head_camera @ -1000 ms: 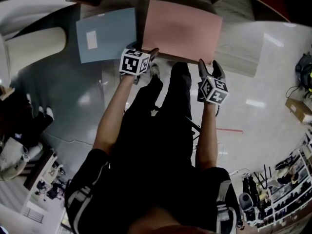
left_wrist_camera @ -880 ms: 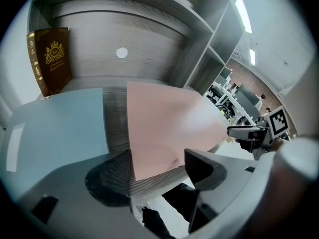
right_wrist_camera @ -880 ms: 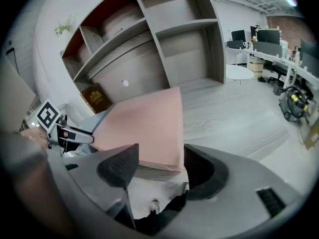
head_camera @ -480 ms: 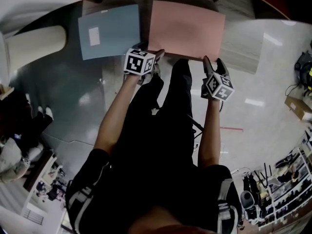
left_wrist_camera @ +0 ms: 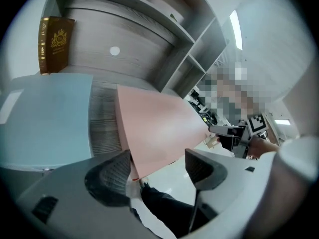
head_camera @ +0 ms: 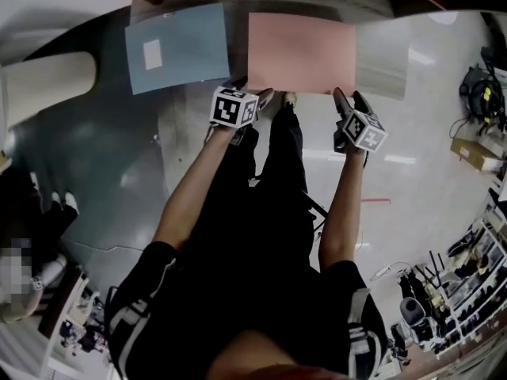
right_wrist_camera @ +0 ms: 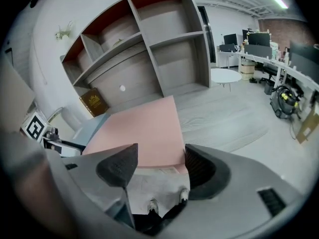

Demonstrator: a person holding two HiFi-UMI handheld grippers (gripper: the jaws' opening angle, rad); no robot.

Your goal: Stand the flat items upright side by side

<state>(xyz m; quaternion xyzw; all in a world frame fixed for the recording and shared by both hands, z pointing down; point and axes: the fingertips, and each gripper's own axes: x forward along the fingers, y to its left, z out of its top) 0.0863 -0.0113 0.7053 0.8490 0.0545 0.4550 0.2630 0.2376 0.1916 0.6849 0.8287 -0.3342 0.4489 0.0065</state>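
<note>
A pink flat item point(head_camera: 301, 52) lies on the low grey shelf top point(head_camera: 380, 74), its near edge hanging over the shelf's front. My left gripper point(head_camera: 253, 93) is at its near left corner, open; in the left gripper view that corner of the pink item point(left_wrist_camera: 159, 128) touches the left pad, with the gripper point(left_wrist_camera: 157, 158) spread wide. My right gripper point(head_camera: 349, 97) is open at the near right corner; the pink item point(right_wrist_camera: 139, 131) reaches between the jaws of the gripper point(right_wrist_camera: 160, 153). A blue flat item point(head_camera: 176, 46) lies flat to the left.
A brown book point(left_wrist_camera: 55, 44) stands upright against the shelf's back at the left. Open shelf compartments point(right_wrist_camera: 169, 49) rise behind. The person's legs and shoes point(right_wrist_camera: 152, 205) are right under the shelf edge. A white rounded wall point(head_camera: 47, 77) is at the left.
The pink item was skewed and now sits square to the shelf front. Both grippers have shifted up and right in the head view, staying at its near corners.
</note>
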